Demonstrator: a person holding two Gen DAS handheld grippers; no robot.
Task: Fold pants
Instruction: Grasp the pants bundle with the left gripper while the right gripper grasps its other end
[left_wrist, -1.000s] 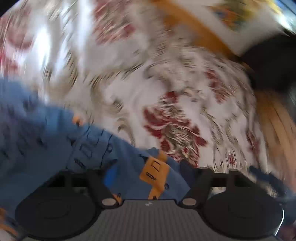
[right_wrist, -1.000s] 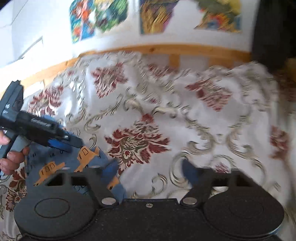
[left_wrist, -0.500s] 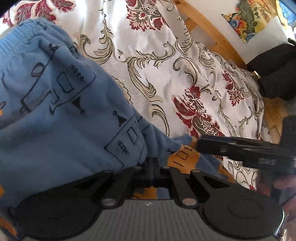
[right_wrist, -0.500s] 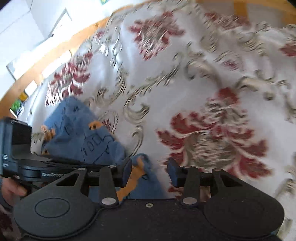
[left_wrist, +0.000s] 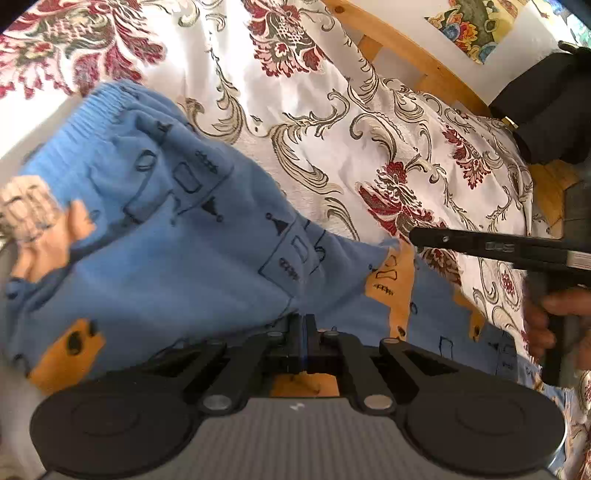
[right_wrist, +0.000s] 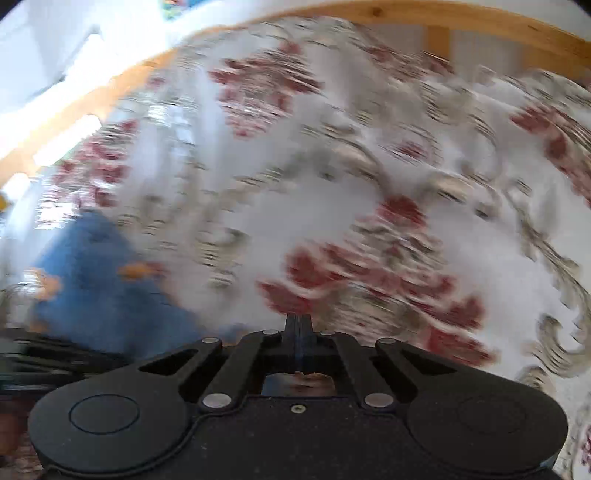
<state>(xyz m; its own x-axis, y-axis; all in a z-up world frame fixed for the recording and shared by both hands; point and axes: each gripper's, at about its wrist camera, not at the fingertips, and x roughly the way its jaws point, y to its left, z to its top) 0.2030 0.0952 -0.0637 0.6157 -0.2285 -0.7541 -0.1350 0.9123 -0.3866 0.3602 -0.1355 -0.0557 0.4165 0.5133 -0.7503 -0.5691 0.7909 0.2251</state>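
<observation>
Floral bedspread (left_wrist: 369, 122), wooden bed frame (left_wrist: 417, 62), white wall (left_wrist: 417, 26)

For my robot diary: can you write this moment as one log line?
left gripper: shut on blue pants | right gripper: shut, grasp unclear | pants on floral bedspread | fold not done

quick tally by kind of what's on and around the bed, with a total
pants: 1
bedspread: 1
grippers: 2, left gripper and right gripper
wooden bed frame: 1
wall picture: 1
total: 6
</observation>
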